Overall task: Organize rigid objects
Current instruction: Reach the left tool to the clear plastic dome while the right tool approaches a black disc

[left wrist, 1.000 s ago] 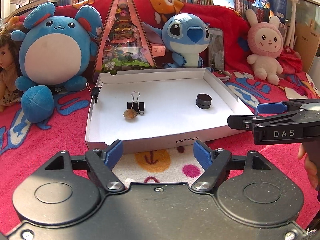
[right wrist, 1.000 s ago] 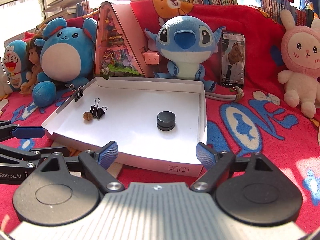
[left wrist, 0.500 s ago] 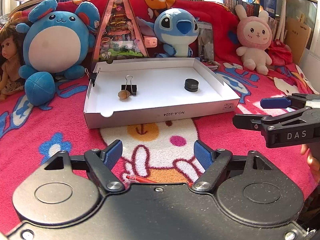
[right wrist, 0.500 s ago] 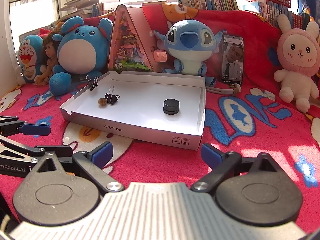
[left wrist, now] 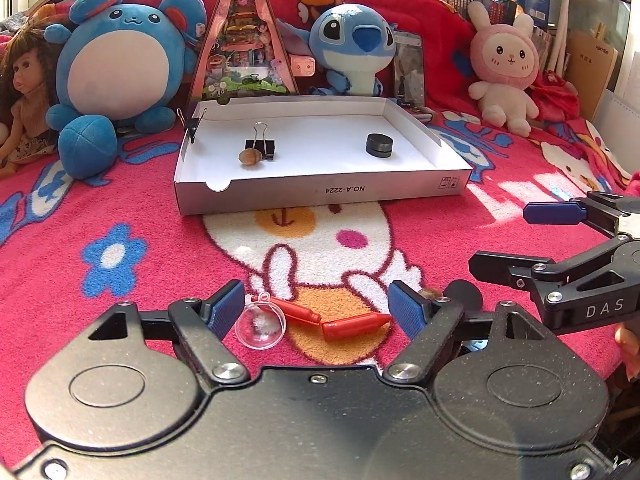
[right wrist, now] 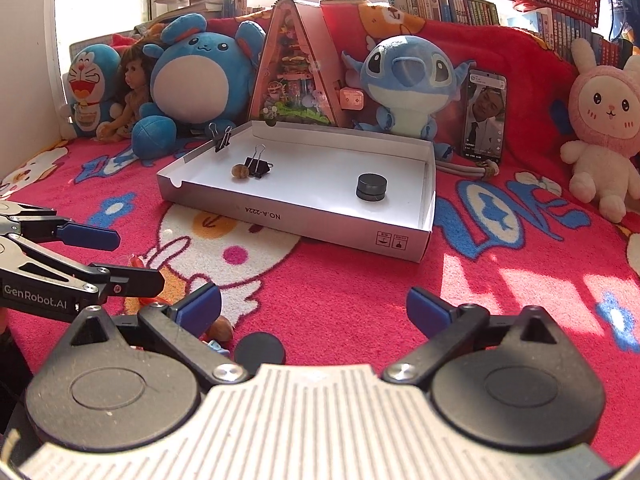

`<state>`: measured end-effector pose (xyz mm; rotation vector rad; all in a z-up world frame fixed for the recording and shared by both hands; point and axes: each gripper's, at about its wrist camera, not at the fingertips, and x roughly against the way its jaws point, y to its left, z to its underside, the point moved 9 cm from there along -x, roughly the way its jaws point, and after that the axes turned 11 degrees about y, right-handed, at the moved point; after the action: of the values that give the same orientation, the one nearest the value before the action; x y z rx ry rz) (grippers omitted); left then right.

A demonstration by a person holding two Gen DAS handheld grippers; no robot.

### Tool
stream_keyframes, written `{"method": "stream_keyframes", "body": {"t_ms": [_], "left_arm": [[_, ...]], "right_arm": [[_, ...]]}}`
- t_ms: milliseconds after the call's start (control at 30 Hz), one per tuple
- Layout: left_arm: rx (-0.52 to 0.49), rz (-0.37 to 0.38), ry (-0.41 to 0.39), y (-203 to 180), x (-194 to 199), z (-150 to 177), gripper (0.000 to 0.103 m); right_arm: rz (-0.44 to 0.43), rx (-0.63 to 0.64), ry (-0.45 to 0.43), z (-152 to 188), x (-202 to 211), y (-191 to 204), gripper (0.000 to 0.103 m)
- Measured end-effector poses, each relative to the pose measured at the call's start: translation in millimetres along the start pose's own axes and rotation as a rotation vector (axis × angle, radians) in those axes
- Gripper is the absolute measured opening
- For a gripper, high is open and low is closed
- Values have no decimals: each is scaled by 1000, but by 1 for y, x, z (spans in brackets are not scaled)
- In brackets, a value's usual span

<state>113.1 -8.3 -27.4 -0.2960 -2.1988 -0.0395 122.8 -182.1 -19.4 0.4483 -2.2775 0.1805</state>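
Observation:
A white cardboard tray [left wrist: 404, 191] [right wrist: 344, 236] lies on the red blanket and holds a black binder clip [left wrist: 261, 146] [right wrist: 256, 165], a walnut [left wrist: 250, 157] [right wrist: 239, 171] and a black puck [left wrist: 379, 145] [right wrist: 372, 186]. My left gripper [left wrist: 318, 307] stands open over a clear half-dome [left wrist: 260, 324] and two red crayon-shaped pieces [left wrist: 354, 323]. My right gripper [right wrist: 314, 308] is empty, its jaws still opening. Another black puck [right wrist: 260, 350] [left wrist: 464, 294] and a second walnut [right wrist: 222, 327] lie by its left finger.
Plush toys, a doll [left wrist: 22, 92], a triangular diorama box [left wrist: 244, 44] and a phone [right wrist: 484, 114] line the back. A second binder clip [right wrist: 221, 138] is clipped on the tray's left wall. Each gripper shows in the other's view, the left gripper [right wrist: 100, 256] and the right gripper [left wrist: 520, 240].
Both grippers have drawn back from the tray, so it looks smaller and farther. The half-dome, red pieces, loose puck and walnut have come into view. The right jaws stand wider.

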Motion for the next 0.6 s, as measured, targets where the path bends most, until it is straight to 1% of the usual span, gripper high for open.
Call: {"method": "stream_keyframes", "body": {"t_ms": [333, 600], "left_arm": [[8, 6, 23, 1, -3, 17, 77], [4, 14, 21, 0, 1, 26, 76]], "right_arm": [[-6, 47, -9, 20, 6, 13, 103], [-20, 56, -13, 33, 7, 22, 103]]}}
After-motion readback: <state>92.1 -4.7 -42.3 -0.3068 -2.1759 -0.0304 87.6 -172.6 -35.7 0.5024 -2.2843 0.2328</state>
